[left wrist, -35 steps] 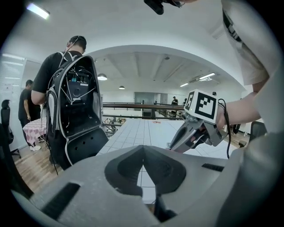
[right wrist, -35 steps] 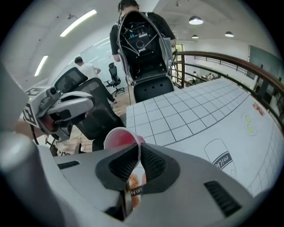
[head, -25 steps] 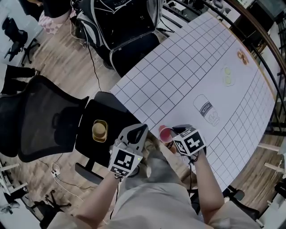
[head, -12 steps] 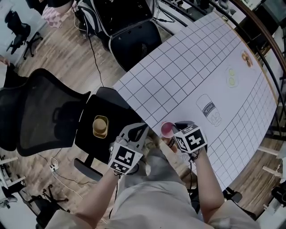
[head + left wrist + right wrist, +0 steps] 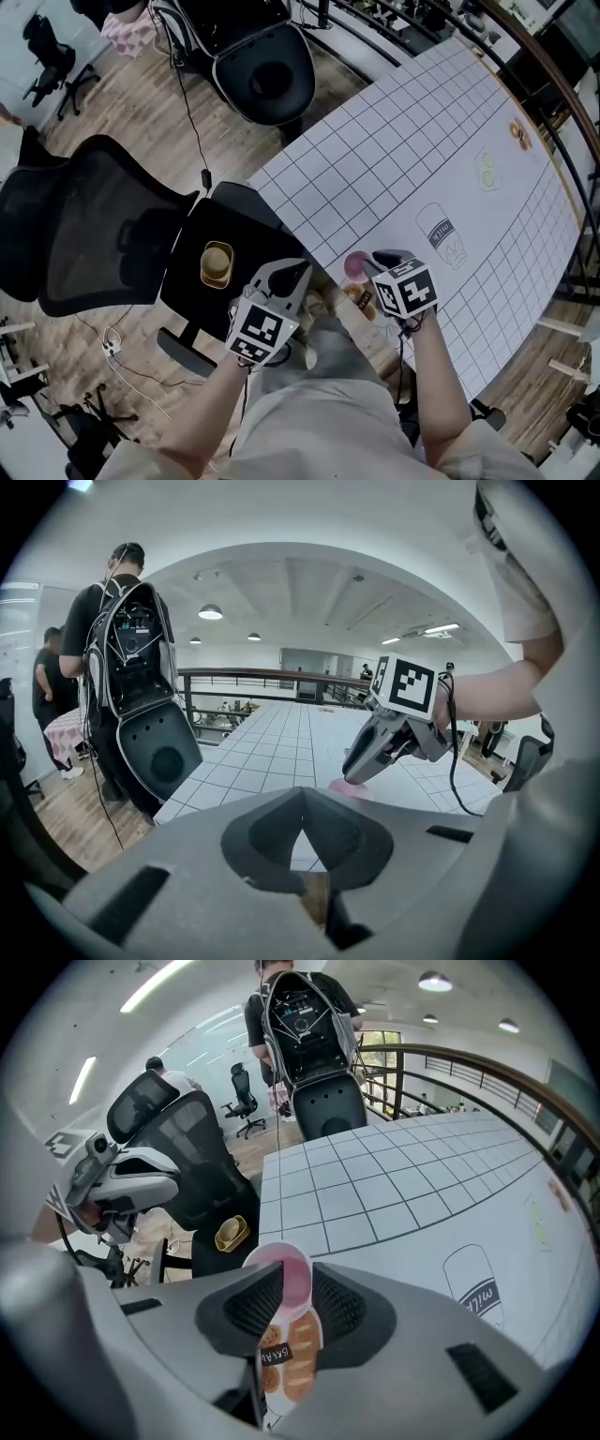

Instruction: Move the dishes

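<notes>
- Found pink bowl standing mouth-up on the table, right at the table's near edge, resting on the white gridded sheet.
- Logged a printed bread picture on that sheet, at the very lip of the table's near edge, with the pink bowl just beyond it and partly over it.
- Noted right tongs above the table's near edge, pointed steeply down, with jaws spread and lately opening. Pink bowl's rim between the two jaws, one jaw on either side, no pad seen pressing on it.
- Noted left tongs off the table, just short of its near edge, above the person's lap and pointed gently down. Jaws pressed together at the tips, nothing between them.
- Logged a tan bowl off the table, set on the seat of a black office chair beside the table's near-left corner. Apart from both tongs.
- Recorded a printed milk carton outline on the table, farther in from the near edge than the pink bowl, not touching it.
- Seen from the left gripper view: a person wearing an open black backpack, standing on the wooden floor past the table's left side.
</notes>
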The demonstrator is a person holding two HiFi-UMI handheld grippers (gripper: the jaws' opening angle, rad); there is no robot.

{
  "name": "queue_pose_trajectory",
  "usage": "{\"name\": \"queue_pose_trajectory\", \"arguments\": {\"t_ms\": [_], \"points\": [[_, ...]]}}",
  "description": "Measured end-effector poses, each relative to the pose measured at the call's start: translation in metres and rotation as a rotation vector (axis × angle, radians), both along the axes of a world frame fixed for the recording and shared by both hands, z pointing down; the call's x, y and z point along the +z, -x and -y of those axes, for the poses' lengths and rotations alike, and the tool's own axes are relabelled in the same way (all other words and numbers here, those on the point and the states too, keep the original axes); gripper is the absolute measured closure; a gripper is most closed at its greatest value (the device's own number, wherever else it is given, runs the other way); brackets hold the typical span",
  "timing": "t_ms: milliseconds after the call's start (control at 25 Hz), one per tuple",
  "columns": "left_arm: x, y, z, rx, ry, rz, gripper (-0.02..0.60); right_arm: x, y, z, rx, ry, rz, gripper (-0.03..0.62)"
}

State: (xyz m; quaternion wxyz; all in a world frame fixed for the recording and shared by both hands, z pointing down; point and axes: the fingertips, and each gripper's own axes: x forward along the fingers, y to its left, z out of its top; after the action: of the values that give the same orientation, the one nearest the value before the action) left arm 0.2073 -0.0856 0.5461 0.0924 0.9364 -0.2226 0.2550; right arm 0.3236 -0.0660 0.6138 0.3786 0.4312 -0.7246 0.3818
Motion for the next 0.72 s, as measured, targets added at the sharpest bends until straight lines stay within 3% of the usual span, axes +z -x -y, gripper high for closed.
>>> {"name": "queue_pose_trajectory", "arguments": {"t_ms": [240,400,720], "points": [[-0.029,0.016,-0.003,-0.028,-0.042,-0.055,0.568,-0.028,-0.001,0.013,0.020,-0.143,-0.088,0.497],[-0.057,0.021,-0.007,-0.040,-0.082,-0.092,0.568,-0.056,0.007,0.013,0.067,-0.222,-0.027,0.499],[-0.118,0.044,-0.001,-0.087,-0.190,-0.144,0.568,-0.140,0.038,0.033,0.088,-0.517,0.097,0.527]]}}
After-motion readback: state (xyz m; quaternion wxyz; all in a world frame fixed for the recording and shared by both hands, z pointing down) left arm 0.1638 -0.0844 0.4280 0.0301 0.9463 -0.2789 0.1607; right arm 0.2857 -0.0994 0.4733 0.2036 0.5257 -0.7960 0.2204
